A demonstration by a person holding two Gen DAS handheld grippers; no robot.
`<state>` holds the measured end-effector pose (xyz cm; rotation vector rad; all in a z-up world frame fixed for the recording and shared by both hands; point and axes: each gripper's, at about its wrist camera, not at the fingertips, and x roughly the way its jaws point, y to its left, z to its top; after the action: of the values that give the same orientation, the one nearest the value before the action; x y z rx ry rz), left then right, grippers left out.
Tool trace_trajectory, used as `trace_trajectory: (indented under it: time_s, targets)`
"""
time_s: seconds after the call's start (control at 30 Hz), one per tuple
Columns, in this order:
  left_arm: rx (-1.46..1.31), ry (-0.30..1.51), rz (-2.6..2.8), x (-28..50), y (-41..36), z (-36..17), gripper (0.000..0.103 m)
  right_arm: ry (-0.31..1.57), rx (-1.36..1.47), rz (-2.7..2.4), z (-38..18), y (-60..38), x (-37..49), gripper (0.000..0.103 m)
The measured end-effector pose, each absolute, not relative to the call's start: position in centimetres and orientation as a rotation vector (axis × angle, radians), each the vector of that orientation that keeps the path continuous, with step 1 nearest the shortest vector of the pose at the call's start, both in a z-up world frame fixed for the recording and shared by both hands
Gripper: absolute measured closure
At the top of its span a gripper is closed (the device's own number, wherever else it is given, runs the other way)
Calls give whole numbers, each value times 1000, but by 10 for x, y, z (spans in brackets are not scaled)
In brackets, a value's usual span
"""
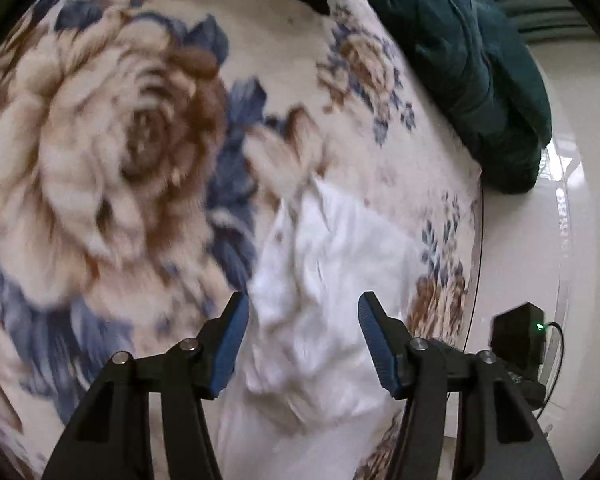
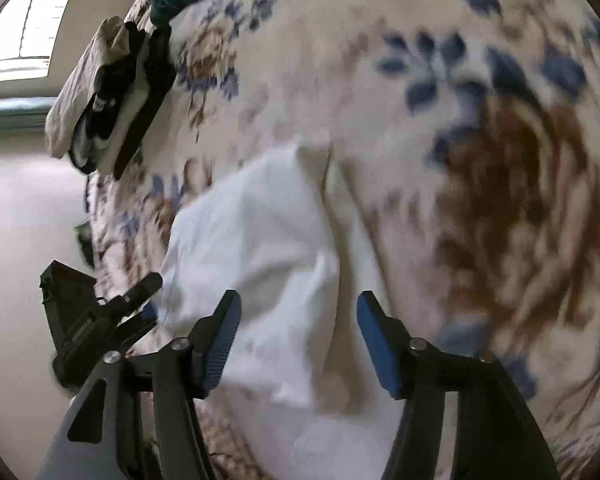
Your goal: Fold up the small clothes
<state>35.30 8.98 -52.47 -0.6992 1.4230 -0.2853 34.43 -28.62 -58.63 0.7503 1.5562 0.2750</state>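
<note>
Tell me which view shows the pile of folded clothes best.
The right wrist view: the pile of folded clothes lies whole at the blanket's far edge. The left wrist view shows only a cropped scrap at its top edge.

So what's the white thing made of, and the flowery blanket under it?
The white garment looks like thin woven cloth, maybe cotton: matte, with soft creases and folds. The blanket looks like plush fleece: its printed brown and blue flowers have fuzzy edges, though blur may add to that. Neither can be told for sure.
</note>
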Motion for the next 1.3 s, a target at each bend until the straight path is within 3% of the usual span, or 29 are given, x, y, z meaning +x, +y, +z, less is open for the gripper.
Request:
trace_trajectory:
  time_s: [0.1, 0.13, 0.17, 0.2, 0.23, 0.27, 0.47, 0.63, 0.7, 0.73, 0.8, 0.83, 0.9, 0.93, 1.17, 1.3]
  targets:
    - [-657, 1469, -240, 338, 73, -541, 51, 1649, 791, 274, -615, -270, 330, 40]
    - [-657, 1467, -221, 336, 71, -541, 56, 1671, 803, 264, -622, -266, 326, 40]
    - [-654, 1439, -210, 328, 67, -539, 78, 1682, 817, 254, -626, -263, 322, 46]
    - [-632, 1425, -212, 324, 64, -534, 85, 1673, 838, 238, -627, -262, 319, 54]
    - [-622, 1402, -220, 320, 62, -527, 87, 1651, 845, 240, -623, -261, 316, 81]
    - [-627, 1381, -222, 319, 61, -522, 88, 1637, 826, 240, -617, -260, 316, 92]
    - [-724, 1354, -204, 306, 72, -519, 88, 1556, 726, 227, -576, -273, 309, 95]
    - [-771, 1378, -187, 306, 84, -537, 88, 1606, 711, 218, -583, -281, 309, 94]
    - [-768, 1378, -194, 305, 84, -535, 88, 1650, 803, 233, -604, -285, 309, 77]
    - [-761, 1378, -198, 306, 82, -534, 88, 1672, 869, 246, -619, -284, 310, 53]
    - [-751, 1377, -206, 307, 80, -531, 88, 1692, 990, 270, -643, -279, 309, 47]
    - [-750, 1380, -209, 307, 80, -530, 88, 1693, 1025, 277, -649, -275, 307, 49]
    - [-756, 1373, -213, 307, 80, -525, 88, 1657, 1014, 251, -648, -271, 306, 86]
    - [-759, 1366, -215, 306, 80, -522, 88, 1623, 987, 257, -640, -268, 306, 95]
    - [-775, 1382, -256, 305, 72, -524, 88, 1519, 839, 210, -575, -278, 300, 98]
    - [-732, 1503, -242, 305, 77, -546, 79, 1648, 689, 164, -585, -281, 308, 97]
